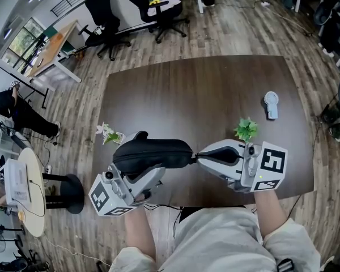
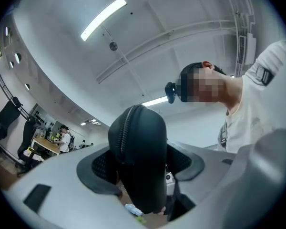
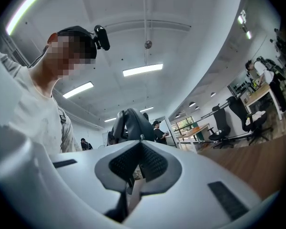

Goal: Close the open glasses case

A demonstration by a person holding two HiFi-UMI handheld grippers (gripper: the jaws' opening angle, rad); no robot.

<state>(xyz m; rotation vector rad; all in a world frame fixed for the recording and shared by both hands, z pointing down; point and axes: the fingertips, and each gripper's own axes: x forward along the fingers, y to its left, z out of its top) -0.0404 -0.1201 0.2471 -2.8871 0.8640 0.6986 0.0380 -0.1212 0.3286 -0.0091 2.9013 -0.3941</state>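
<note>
A black zippered glasses case (image 1: 153, 152) is held up over the near edge of the dark table (image 1: 204, 89), lying crosswise between my two grippers. My left gripper (image 1: 140, 173) grips the case's body from below, jaws wide; in the left gripper view the case (image 2: 138, 161) fills the gap, with both pads against its sides. My right gripper (image 1: 197, 157) meets the case's right end with its jaws closed. In the right gripper view the pads (image 3: 155, 163) touch, a small metal zipper pull (image 3: 141, 138) sits pinched at their tip, and the case (image 3: 128, 123) rises just beyond.
A small green plant (image 1: 246, 129) stands right behind the right gripper, and a white-flowered plant (image 1: 109, 133) stands near the table's left edge. A white handheld device (image 1: 271, 104) lies at the right. Office chairs (image 1: 102, 21) and a round side table (image 1: 31, 191) stand on the floor.
</note>
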